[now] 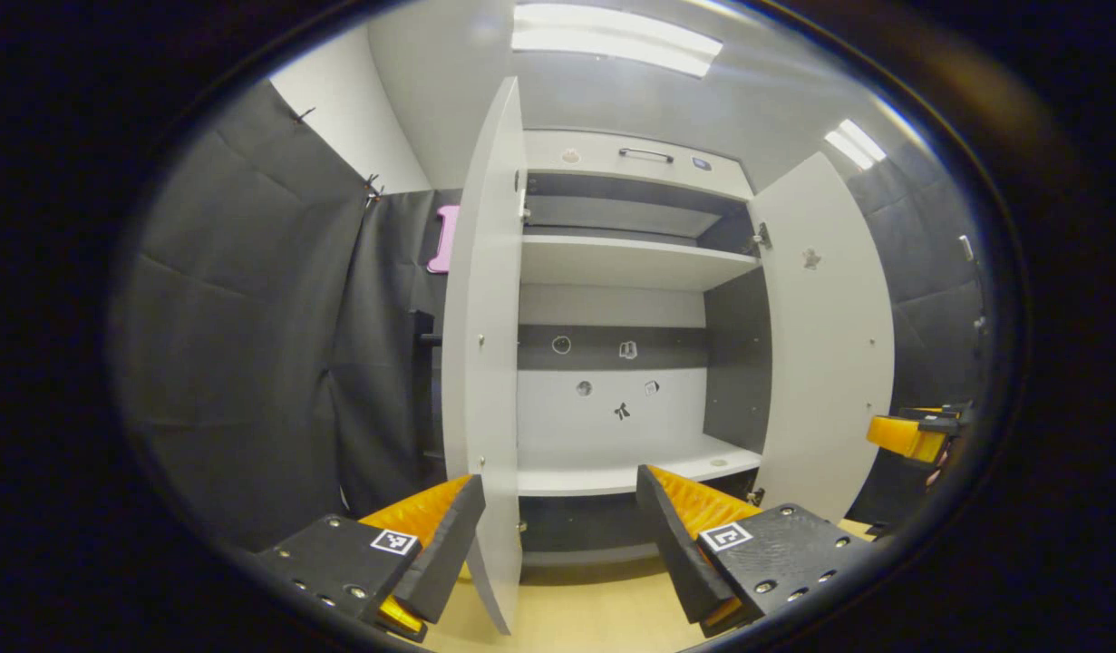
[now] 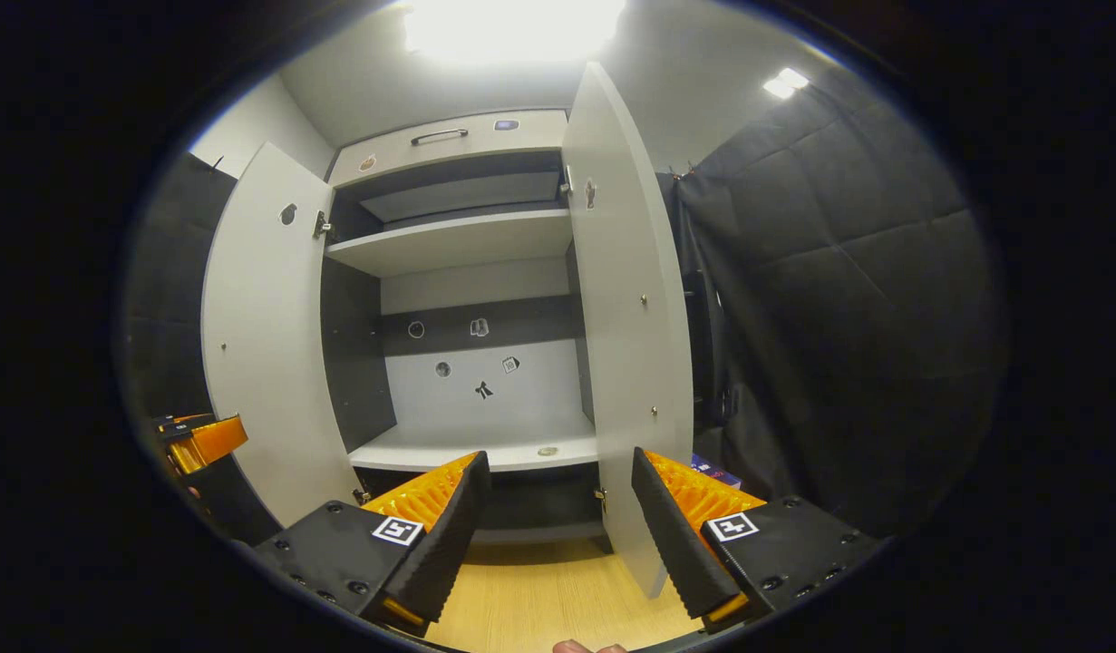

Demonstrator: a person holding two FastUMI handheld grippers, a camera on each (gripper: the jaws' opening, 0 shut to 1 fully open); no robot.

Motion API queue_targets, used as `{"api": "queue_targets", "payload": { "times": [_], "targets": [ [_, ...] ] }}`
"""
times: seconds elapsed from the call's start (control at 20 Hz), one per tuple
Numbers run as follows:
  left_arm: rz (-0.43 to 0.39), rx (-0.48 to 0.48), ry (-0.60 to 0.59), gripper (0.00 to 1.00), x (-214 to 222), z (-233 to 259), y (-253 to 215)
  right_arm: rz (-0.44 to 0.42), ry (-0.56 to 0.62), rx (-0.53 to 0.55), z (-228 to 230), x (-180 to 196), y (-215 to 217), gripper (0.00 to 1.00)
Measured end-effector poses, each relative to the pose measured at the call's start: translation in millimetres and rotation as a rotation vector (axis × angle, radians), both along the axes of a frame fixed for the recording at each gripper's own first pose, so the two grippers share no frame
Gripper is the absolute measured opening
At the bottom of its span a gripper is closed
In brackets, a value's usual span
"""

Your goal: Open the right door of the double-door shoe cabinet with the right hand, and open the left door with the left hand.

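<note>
- Left gripper view: left gripper (image 1: 558, 531) low in frame, jaws spread wide, nothing clamped; the left door's free edge stands in the gap, just beside the left finger (image 1: 444, 544), contact can't be confirmed
- left door (image 1: 485, 363) swung out, seen almost edge-on, bottom corner over the wooden floor (image 1: 594, 617)
- shoe cabinet (image 1: 630, 263) interior exposed: upper shelf (image 1: 630, 261) and lower shelf (image 1: 630, 472), both bare, small stickers on the back panel (image 1: 612, 399)
- top panel above the doors carries a dark handle (image 1: 646, 154)
- right door (image 1: 829, 345) also swung out, inner face toward the camera
- far right edge, the right gripper (image 1: 916, 435) partly in frame past the right door; can't tell its opening from here
- Right gripper view: left gripper (image 2: 199, 440) peeks in at far left, beside the left door (image 2: 267, 336), which stands open
- cabinet interior (image 2: 467, 245) centre frame, same two shelves
- right gripper (image 2: 558, 526) at the bottom, jaws wide apart, gripping nothing; lower edge of the right door (image 2: 625, 336) falls between the fingers, close to the right finger (image 2: 680, 535), touching or not unclear
- right door open, angled outward with its edge toward the camera
- black padded booth wall (image 2: 839, 299) to the right of the door
</note>
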State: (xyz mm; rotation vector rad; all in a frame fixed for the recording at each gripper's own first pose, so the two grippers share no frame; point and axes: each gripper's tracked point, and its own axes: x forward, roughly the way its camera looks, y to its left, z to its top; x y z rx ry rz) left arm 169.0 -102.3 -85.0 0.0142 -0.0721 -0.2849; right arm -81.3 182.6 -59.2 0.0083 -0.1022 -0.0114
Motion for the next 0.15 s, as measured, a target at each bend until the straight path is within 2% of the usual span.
{"api": "queue_targets", "payload": {
  "times": [0.15],
  "targets": [
    [0.017,-0.001,0.009,0.96,-2.7,-6.3,5.9,0.005,0.014,0.031,-8.7,2.1,3.2,0.98]
  ]
}}
